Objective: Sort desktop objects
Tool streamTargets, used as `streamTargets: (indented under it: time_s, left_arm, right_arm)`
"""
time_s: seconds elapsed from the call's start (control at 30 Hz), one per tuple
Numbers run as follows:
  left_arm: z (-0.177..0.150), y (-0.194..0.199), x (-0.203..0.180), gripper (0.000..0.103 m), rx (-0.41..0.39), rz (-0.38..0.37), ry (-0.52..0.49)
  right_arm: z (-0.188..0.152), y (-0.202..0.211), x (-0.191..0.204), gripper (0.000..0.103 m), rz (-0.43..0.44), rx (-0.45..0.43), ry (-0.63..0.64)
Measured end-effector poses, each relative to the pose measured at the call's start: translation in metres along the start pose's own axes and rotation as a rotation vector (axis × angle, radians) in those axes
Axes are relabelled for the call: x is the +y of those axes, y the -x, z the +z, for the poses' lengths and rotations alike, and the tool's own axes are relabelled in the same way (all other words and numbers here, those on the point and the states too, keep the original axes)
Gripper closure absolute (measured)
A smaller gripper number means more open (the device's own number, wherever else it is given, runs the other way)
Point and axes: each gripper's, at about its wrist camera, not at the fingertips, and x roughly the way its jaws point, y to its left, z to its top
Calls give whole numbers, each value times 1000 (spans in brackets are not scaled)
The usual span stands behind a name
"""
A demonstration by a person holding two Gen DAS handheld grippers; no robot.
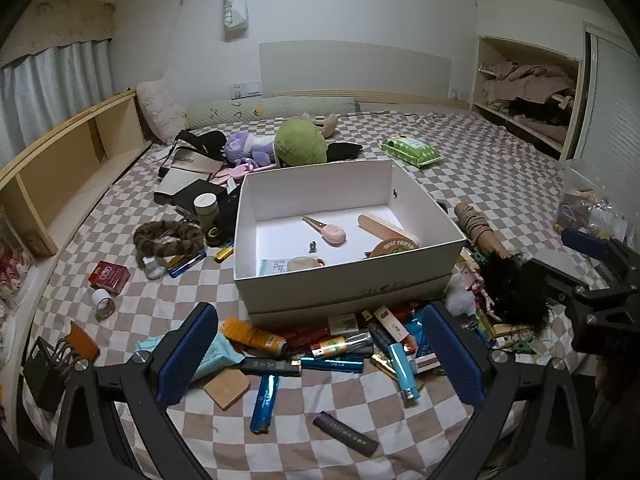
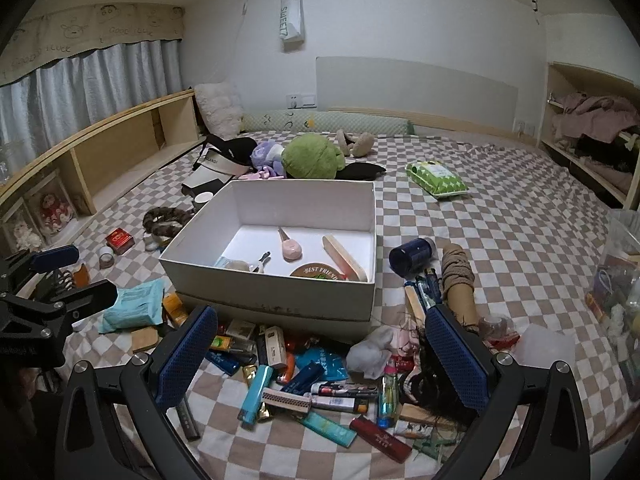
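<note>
White box (image 1: 348, 276) stands behind strewn lighters (image 1: 264, 402); left gripper (image 1: 320, 356) and right gripper (image 2: 322, 360) gape empty.

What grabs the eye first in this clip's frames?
The open white cardboard box in the middle of the checkered bedspread, holding a pink handheld gadget and a few other items. In front of it lies a heap of lighters and small tubes; behind it sits a round green plush toy.

White walls (image 2: 400, 20), grey curtains (image 2: 92, 80), checkered bed (image 2: 500, 200), wood shelf (image 2: 120, 148)
</note>
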Motion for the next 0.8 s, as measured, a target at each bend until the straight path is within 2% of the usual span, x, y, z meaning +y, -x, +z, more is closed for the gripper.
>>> streamTargets:
  time_s: [0.27,0.8]
  left_arm:
    - [-8,2,7,0,5,25,-2]
    - [-13,3,9,0,17,29,-19]
  right_arm:
    - [-6,-4,4,0,4,15,-9]
    - [-11,-4,10,0,8,24,3]
